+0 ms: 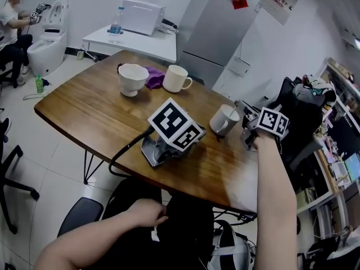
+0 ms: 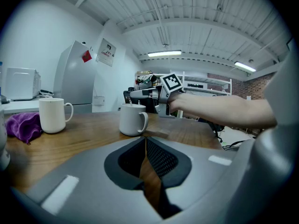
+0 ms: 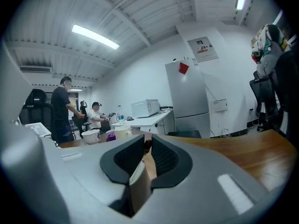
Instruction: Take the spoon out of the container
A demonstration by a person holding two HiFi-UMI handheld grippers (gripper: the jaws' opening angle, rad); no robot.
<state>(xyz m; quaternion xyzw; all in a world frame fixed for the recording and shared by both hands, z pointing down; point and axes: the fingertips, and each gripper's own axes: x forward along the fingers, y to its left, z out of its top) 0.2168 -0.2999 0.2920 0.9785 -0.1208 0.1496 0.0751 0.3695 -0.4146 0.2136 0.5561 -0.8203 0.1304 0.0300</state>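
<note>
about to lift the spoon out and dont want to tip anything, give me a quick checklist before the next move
1. right claw on spoon handle: ok, jaws closed on it
2. mug upright: ok
3. left claw clear of mug: ok, lying shut and empty on table
4. spoon bowl free inside mug: cannot tell
5. space above mug free: ok

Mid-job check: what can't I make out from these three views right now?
- Spoon bowl: all views, hidden inside the mug.
- Mug, right gripper view: covered by the right gripper's own body.
- Fingers on the spoon handle, head view: too small, partly behind the marker cube.
</note>
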